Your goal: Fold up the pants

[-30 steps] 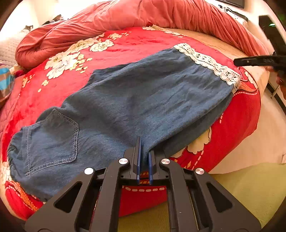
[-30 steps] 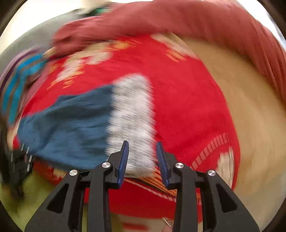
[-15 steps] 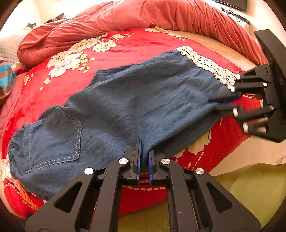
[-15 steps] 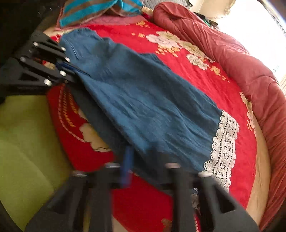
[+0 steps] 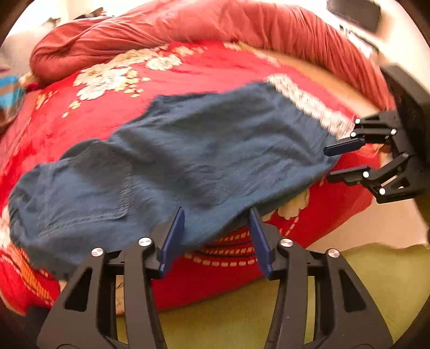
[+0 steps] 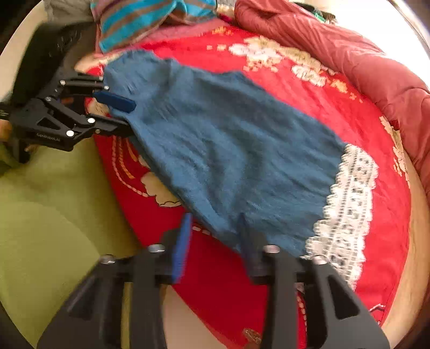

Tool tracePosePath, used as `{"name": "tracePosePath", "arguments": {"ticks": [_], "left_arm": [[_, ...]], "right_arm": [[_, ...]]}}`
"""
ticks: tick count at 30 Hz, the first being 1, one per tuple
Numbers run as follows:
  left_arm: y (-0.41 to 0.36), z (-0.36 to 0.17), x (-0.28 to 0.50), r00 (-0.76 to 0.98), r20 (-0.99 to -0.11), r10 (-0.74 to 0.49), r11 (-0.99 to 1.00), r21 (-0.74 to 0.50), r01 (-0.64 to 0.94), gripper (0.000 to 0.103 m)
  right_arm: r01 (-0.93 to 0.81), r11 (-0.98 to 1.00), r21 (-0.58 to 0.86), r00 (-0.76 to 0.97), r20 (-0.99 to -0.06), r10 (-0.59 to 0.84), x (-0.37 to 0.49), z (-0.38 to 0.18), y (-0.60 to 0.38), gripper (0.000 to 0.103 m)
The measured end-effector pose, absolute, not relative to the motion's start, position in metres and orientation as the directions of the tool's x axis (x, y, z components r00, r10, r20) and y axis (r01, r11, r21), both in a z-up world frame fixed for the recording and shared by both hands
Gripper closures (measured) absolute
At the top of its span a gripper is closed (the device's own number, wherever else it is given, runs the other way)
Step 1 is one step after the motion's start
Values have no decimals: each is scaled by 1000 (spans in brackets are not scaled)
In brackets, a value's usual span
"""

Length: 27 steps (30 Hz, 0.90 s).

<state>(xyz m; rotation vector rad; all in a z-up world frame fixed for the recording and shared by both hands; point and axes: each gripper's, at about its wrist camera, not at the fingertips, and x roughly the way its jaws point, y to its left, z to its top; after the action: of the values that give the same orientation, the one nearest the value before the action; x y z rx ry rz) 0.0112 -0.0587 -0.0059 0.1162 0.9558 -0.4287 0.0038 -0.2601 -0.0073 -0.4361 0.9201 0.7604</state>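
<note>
Blue denim pants point(image 5: 188, 161) with a white lace hem point(image 5: 309, 104) lie folded leg on leg across a red floral blanket point(image 5: 188, 69). They also show in the right wrist view point(image 6: 228, 150), lace hem point(image 6: 349, 198) at the right. My left gripper point(image 5: 216, 220) is open, its jaws astride the near edge of the pants by the seat. It shows at the left in the right wrist view point(image 6: 122, 115). My right gripper point(image 6: 215, 225) is open at the near edge close to the hem. It shows at the right in the left wrist view point(image 5: 330, 161).
A rolled pink-red duvet point(image 5: 215, 24) runs along the far side of the bed. A striped blue cloth point(image 6: 150, 18) lies beyond the waist end. Green floor point(image 6: 53, 214) lies below the blanket's near edge. The bare mattress point(image 5: 336, 86) shows past the hem.
My left gripper was shut at the pants' near edge and has opened wide. My right gripper has swung in from the right and now stands open at the hem end.
</note>
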Motion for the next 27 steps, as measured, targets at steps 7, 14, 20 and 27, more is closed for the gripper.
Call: {"name": "tracePosePath", "arguments": {"ticks": [7,14,20,27], "left_arm": [[26,25,9,638,-738,-218,975,-189,114,31],[99,9,32,607,-795,-8,954,-189,-235,13],[101,-9,52,594,-803,-40,946,-222,-236,63],[103,-14,43,598,-801,27,967,-131,-218,76]], "right_arm": [[-580,804,127,483,-742,466,44,22,-303,56],[-508,852,124,496,-767,407,65,5,-318,55],[-485,867,115,482,-792,375,73,-9,-324,54],[-427,901,81,446,-847,287,75,-29,-334,54]]}}
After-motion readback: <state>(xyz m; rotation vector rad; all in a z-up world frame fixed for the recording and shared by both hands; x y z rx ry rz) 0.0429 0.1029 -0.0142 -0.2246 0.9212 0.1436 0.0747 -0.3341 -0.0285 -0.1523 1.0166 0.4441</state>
